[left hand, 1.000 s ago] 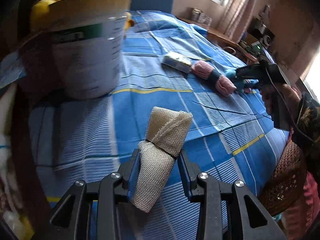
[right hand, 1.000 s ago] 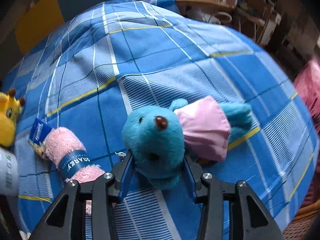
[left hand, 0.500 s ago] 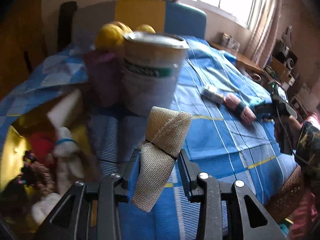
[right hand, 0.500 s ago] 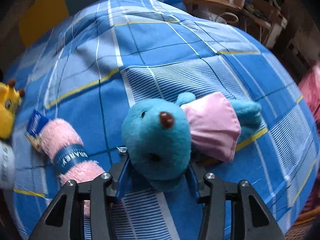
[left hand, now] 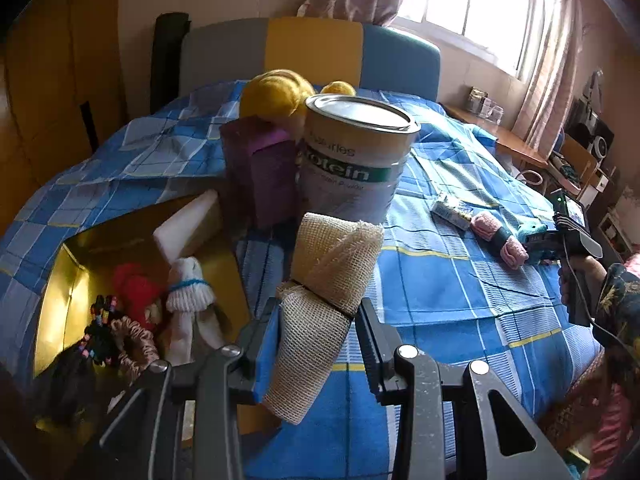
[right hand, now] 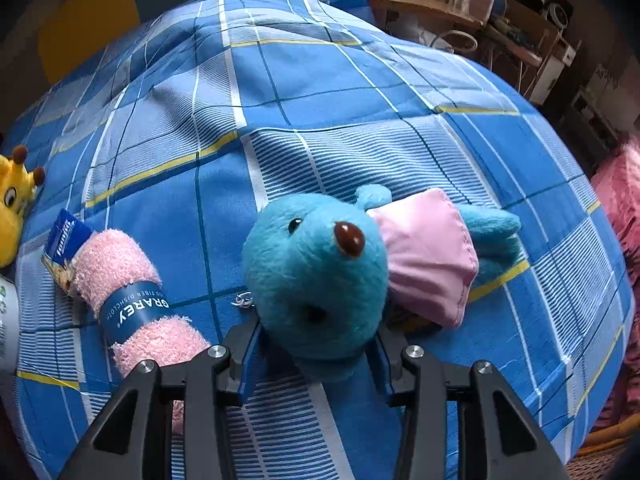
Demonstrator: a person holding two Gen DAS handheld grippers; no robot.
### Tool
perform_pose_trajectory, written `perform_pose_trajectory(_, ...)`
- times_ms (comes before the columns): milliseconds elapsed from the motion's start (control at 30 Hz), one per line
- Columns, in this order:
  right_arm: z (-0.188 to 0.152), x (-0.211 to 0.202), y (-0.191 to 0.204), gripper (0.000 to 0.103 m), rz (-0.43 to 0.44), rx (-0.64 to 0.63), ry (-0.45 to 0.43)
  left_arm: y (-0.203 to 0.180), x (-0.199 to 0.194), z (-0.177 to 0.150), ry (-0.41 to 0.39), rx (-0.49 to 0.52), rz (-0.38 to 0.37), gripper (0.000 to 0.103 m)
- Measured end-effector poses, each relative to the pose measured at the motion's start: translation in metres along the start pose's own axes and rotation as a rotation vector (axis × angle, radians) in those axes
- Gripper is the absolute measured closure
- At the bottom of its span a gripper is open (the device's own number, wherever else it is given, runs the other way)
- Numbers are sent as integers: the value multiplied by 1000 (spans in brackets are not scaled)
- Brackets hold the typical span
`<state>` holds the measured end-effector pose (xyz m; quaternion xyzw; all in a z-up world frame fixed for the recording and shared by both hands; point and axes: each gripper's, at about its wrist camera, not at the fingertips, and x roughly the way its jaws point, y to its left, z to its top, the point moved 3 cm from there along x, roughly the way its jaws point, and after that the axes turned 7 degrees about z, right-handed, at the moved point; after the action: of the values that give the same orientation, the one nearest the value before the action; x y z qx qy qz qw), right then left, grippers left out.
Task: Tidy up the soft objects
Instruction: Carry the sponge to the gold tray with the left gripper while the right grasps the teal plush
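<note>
Clamped between the pads of the left hand-held gripper [left hand: 318, 312], held up off the bedspread [left hand: 440, 300] in front of the protein tin [left hand: 352, 160]: a beige mesh roll [left hand: 332, 264], banded at its middle, tilted, upper end towards the tin. Nearer than the tin and to its left, an open gold box [left hand: 60, 280] on the bed, holding a red woolly piece [left hand: 134, 284], a white tied bundle [left hand: 188, 292], a pink scrunchie [left hand: 132, 344] and a dark beaded item too small to make out; a white wedge [left hand: 184, 224] at the box's far edge. Touching the tin's left side, an upright purple carton [left hand: 260, 176]; directly behind the tin, a yellow plush giraffe [left hand: 276, 92]. To the right of the tin, flat on the bedspread, a small packet [left hand: 452, 206], then a pink dishcloth roll [left hand: 500, 240] with a dark blue band. Further right of the tin again, the right hand-held gripper [right hand: 314, 356], jaws closing, pads against the sides of the head of a blue plush toy [right hand: 316, 272]; toy lying on the bedspread in a pink dress, well apart from the tin and just beside the dishcloth roll. Gripping that tool's handle, a person's hand [left hand: 576, 280] in a patterned sleeve. Beyond the tin, a grey, yellow and blue headboard [left hand: 312, 48], with a bright window [left hand: 460, 0] up and to the right of it.
</note>
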<state>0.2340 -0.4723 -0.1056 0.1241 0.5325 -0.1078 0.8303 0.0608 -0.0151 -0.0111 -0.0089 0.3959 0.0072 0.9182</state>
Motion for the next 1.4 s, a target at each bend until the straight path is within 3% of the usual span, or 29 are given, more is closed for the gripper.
perform_pose_trajectory(233, 5, -9, -1, 62, -6, 13, -57, 36, 7, -7, 52, -110, 2, 65)
perform_pose_trajectory(400, 9, -23, 11, 62, -17, -32, -130, 65, 6, -12, 53, -160, 44, 65)
perform_pose_trajectory(633, 10, -42, 30, 62, 29, -62, -172, 104, 6, -25, 70, -244, 79, 65)
perform_pose_trajectory(1000, 11, -78, 61, 62, 125, -48, -218, 103, -4, -31, 47, -229, 76, 65)
perform_pose_trajectory(1200, 21, -112, 114, 62, 224, -105, -271, 110, -9, -32, 39, -236, 100, 64)
perform_pose_trajectory(1400, 35, -162, 200, 62, 356, -219, -352, 112, -14, -29, 13, -217, 123, 63)
